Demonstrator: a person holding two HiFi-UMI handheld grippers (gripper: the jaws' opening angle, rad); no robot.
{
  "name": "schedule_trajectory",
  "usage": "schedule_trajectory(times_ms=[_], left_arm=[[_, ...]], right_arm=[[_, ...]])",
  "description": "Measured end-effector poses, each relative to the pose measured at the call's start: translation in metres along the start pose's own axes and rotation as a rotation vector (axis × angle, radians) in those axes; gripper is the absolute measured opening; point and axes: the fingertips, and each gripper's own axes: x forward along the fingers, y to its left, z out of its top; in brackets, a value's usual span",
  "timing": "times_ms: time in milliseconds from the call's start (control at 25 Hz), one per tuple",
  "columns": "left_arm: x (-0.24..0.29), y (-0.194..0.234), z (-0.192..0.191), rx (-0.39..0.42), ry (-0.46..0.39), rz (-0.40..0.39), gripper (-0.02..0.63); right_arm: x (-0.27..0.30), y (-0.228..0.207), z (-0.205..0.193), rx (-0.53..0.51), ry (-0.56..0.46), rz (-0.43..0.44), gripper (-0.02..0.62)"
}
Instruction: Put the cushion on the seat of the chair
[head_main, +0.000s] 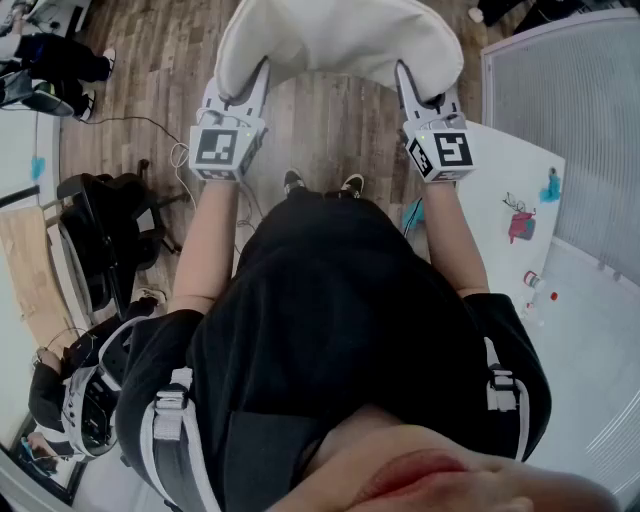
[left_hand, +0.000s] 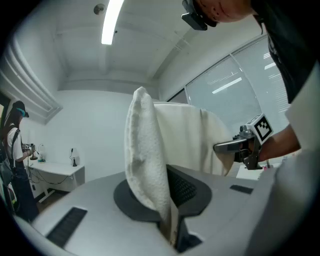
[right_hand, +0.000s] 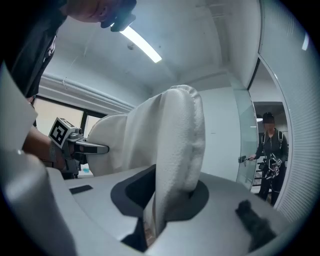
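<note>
Closest to the lens in the head view is the person's black top (head_main: 340, 330), filling the whole 6 o'clock half of the shot. Next biggest is the wood floor (head_main: 320, 120), then the white cushion (head_main: 340, 40) up at 12 o'clock. It's held in the air over bare floor and isn't on any seat.

A white tabletop (head_main: 505, 165) sits at 3 o'clock and a black office chair (head_main: 100, 240) at 9 o'clock, well apart from the cushion.

Left tongs (head_main: 262, 70) are pinched down on the cushion's left edge. The left gripper view shows the fluffy fabric squeezed right between the jaws, nearly closed. Right tongs (head_main: 402, 72) are doing the same on the right edge, jaws clamped tight on the fabric. So it hangs stretched between the two.

Smaller stuff: two dark shoes (head_main: 294, 181) poke out just past the black top. On the tabletop there's a pink thing (head_main: 520, 225), a teal thing (head_main: 551, 187) and a little bottle (head_main: 532, 279), too small to say what they are. Another person (right_hand: 270, 150) stands by a glass door at 3 o'clock in the right gripper view.
</note>
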Motion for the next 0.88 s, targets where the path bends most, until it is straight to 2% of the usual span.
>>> schedule_trajectory(times_ms=[880], left_arm=[[-0.025, 0.059, -0.031, -0.030, 0.027, -0.021, 0.052]], right_arm=[[0.041, 0.055, -0.012, 0.023, 0.058, -0.005, 0.057]])
